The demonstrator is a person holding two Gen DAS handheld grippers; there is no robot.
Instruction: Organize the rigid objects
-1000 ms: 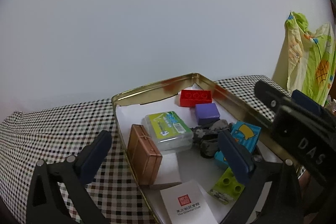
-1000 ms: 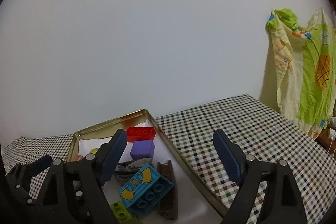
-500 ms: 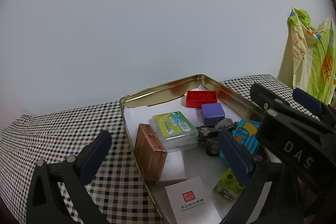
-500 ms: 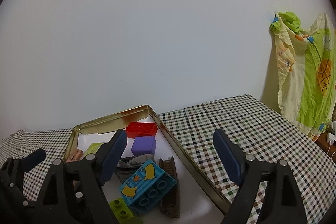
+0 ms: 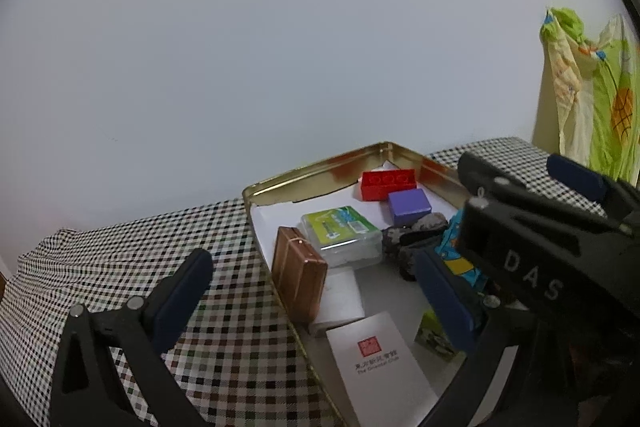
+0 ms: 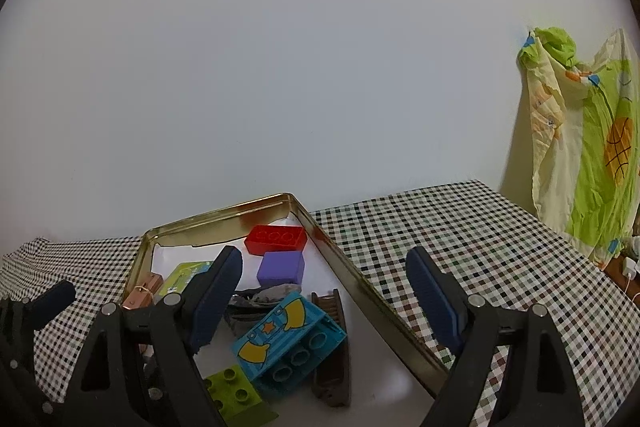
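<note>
Left wrist view showed my left gripper [image 5: 312, 291] with its fingers spread wide and holding nothing, hovering over the near left edge of the tin [image 5: 320, 169]. One finger [image 5: 180, 299] hung above the checked cloth [image 5: 120, 267] on the desk, the other over the inside of the tin. The tin sat on that cloth near the wall [image 5: 280, 47].

Inside it I saw a red brick [image 5: 388, 183] at the far corner, a purple block [image 5: 409, 205] just beside it, and a clear case [image 5: 342, 237] with a green label nearer the middle. A copper box [image 5: 298, 277] stood on edge against the left wall of the tin. A white card [image 5: 380, 359] with a red stamp lay at the near end. Something dark and grey [image 5: 416, 231] lay between the case and the blue brick [image 5: 460, 259]; I could not tell what it was.

My right gripper [image 6: 324, 301] was also spread and empty, straddling the tin's right wall, one finger [image 6: 216, 299] over the inside and the other over the cloth. From its camera the blue brick lay tilted with its hollow underside showing, touching a green brick [image 6: 232, 393] and a brown toothed piece [image 6: 332, 347]. A green-and-yellow printed cloth [image 6: 580, 147] hung at the far right.
</note>
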